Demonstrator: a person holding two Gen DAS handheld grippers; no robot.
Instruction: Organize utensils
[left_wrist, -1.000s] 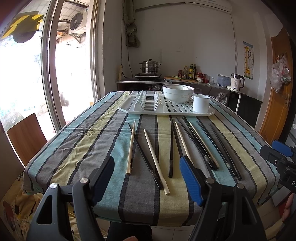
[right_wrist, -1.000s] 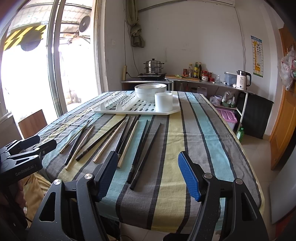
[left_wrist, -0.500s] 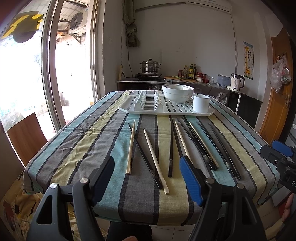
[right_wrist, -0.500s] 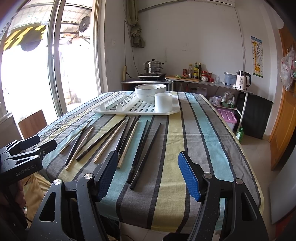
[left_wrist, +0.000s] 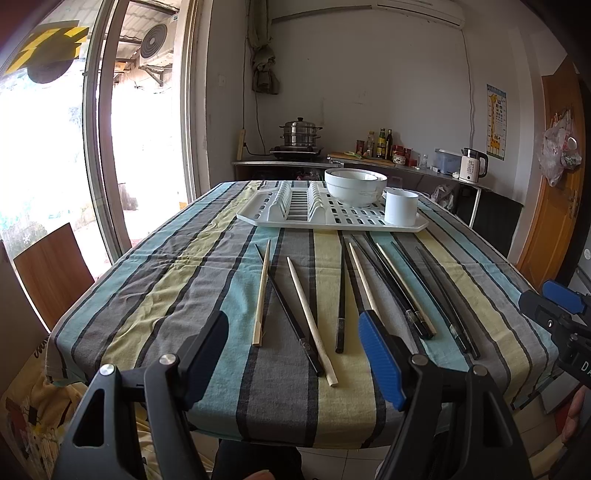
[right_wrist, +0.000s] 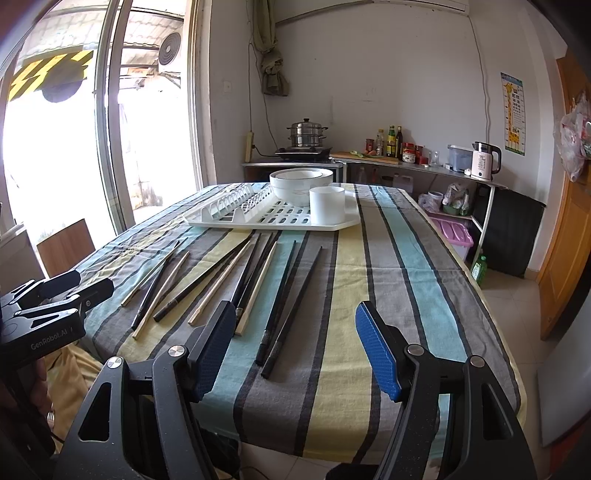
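The left gripper (left_wrist: 293, 354) and the right gripper (right_wrist: 295, 347) both had their jaws wide apart, holding nothing, near the table (left_wrist: 155, 295) edge. Just past them, black and wooden chopsticks (left_wrist: 303, 306) lay loose on the striped cloth. Farther back sat a white rack (left_wrist: 332, 218) with bowls (left_wrist: 354, 186) and a cup (left_wrist: 400, 206).

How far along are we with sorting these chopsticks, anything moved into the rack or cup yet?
Nothing looks done. The chopsticks, black and light wooden mixed, all lie loose on the striped tablecloth. The white drying rack holds only stacked bowls and a white cup, apparently empty. In hand: nothing; left gripper and right gripper are both open at the near table edge. All sorting remains.
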